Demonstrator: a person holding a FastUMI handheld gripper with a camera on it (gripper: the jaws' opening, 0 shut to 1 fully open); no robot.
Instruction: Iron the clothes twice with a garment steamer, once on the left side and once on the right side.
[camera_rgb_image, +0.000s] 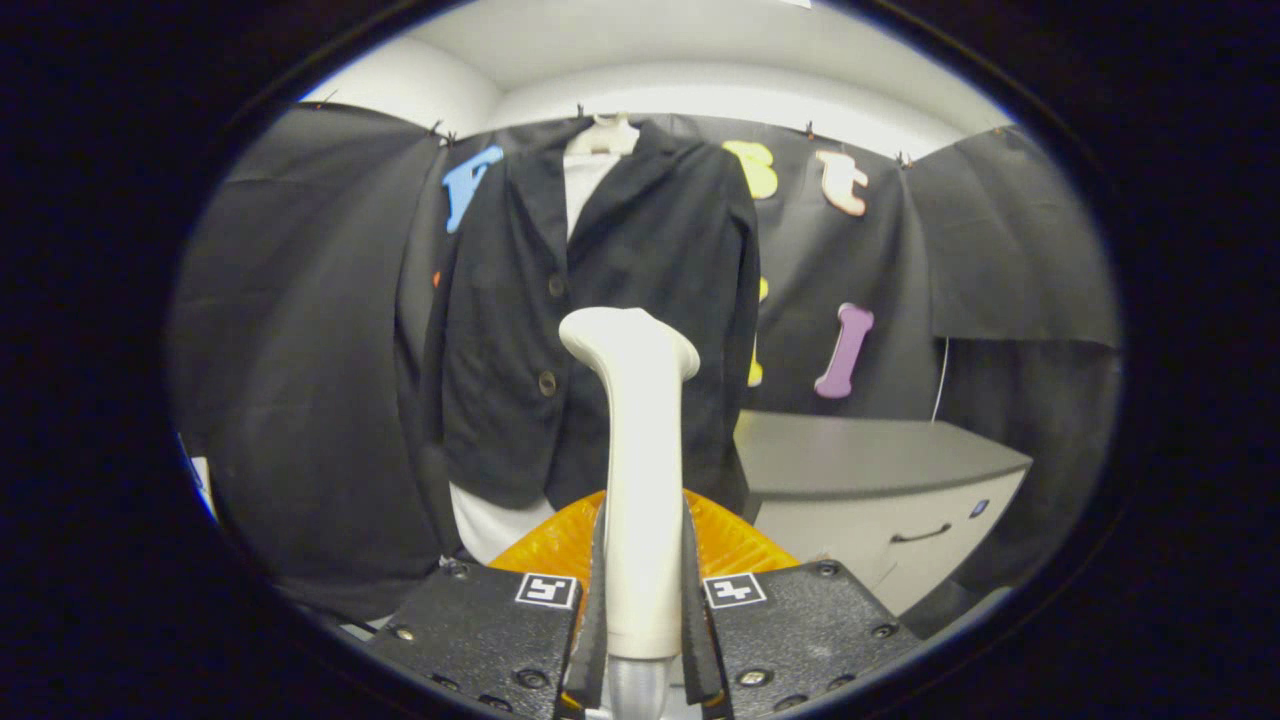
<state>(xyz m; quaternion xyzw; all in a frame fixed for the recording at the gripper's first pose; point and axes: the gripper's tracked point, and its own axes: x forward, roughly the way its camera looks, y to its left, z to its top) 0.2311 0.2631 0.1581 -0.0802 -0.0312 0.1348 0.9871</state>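
Jaws are closed narrow on the garment steamer (640, 480); both fingers (598, 600) press the cream handle from either side. Gripper (641, 625) holds it upright, head at 12 o'clock, so the steam face points at the cloth.

Black blazer (600, 300) hangs on a white hanger (603, 138) against the booth wall, over a white shirt (582, 185), so the front panels hang flat and free to steam. It sits beyond the jaws at 12 o'clock, apart from the steamer head; no contact visible.

Orange thing (560, 545) just behind the handle; can't tell what it is. Grey cabinet (880, 490) with tabletop at 2 o'clock, off the path.

Judgement: neither side pass looks started.
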